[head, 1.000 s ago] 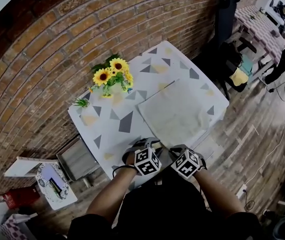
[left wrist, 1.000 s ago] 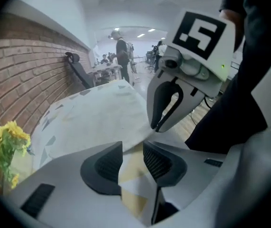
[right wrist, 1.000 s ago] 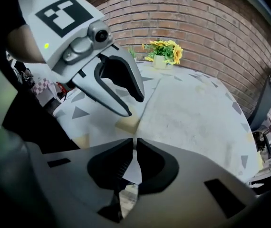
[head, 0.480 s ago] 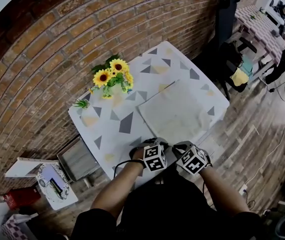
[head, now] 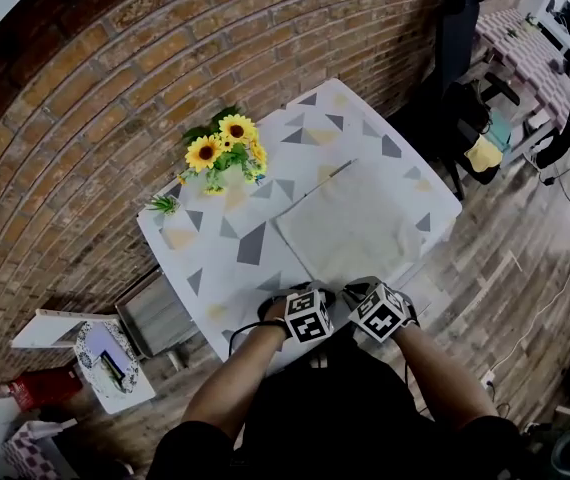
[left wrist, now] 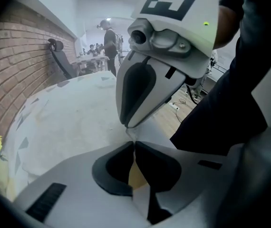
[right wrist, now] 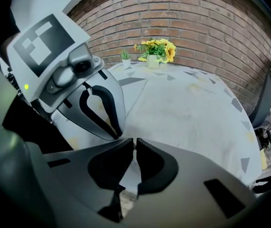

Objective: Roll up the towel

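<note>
Pale-grey square towel [head: 350, 223], near hem: your left gripper [left wrist: 131, 144] had just closed on it, and your right gripper [right wrist: 134, 144] was clamped on it just beside. Beyond, it lay flat on the white, triangle-patterned worktop [head: 215, 258]. It looked light and limp, I'd judge; holding nearer the hem's corners would stop sagging.

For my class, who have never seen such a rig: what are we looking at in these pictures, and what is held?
No robot here: a person holds a two-jaw gripper in each hand. The head view looks down from the person's head; each gripper view rides on one gripper, looking along its jaws. On the white table with grey triangles are a pale cream cloth towel, spread flat, and a vase of yellow sunflowers. The left gripper, whose jaws have just been closing, and the right gripper both pinch the towel's near edge.
</note>
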`<move>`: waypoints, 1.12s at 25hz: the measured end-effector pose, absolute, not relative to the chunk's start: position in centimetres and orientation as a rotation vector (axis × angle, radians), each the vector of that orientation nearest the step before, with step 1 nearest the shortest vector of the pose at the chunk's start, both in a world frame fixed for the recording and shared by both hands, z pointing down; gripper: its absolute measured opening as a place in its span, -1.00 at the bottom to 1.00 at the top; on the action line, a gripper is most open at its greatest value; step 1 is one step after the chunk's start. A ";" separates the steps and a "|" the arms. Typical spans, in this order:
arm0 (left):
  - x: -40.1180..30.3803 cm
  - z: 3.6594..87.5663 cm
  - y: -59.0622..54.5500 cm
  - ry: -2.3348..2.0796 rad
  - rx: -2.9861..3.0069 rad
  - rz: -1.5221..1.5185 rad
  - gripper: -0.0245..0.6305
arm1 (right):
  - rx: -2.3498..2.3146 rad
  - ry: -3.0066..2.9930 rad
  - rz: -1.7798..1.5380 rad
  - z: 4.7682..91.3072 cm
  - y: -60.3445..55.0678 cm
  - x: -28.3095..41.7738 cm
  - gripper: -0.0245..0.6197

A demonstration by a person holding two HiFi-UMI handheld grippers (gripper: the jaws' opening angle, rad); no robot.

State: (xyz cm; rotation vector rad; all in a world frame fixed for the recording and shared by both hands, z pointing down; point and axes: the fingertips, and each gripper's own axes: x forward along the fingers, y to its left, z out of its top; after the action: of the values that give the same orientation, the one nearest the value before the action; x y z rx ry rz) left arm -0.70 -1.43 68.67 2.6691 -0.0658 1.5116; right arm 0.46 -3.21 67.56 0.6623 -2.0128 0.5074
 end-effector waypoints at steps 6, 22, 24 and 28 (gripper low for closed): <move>-0.2 67.7 -1.3 -0.091 2.737 1.487 -0.76 | 0.618 -2.016 0.531 68.9 -3.6 0.1 -0.80; -0.2 68.9 -2.8 -0.131 2.580 1.469 -0.80 | 0.465 -2.092 0.267 66.7 -1.4 0.3 -0.64; -0.2 68.9 -2.7 -0.118 2.561 1.458 -0.80 | 0.457 -2.053 0.233 67.6 -1.5 0.4 -0.60; -0.3 68.5 -2.9 -0.123 2.603 1.487 -0.79 | 0.452 -1.983 0.206 69.5 -2.2 0.9 -0.54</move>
State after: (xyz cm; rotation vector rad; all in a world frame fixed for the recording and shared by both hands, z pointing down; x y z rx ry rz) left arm -0.25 -2.92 68.51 2.6027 -0.1234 1.4874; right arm 0.93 -2.24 69.46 0.4515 -1.9828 0.2065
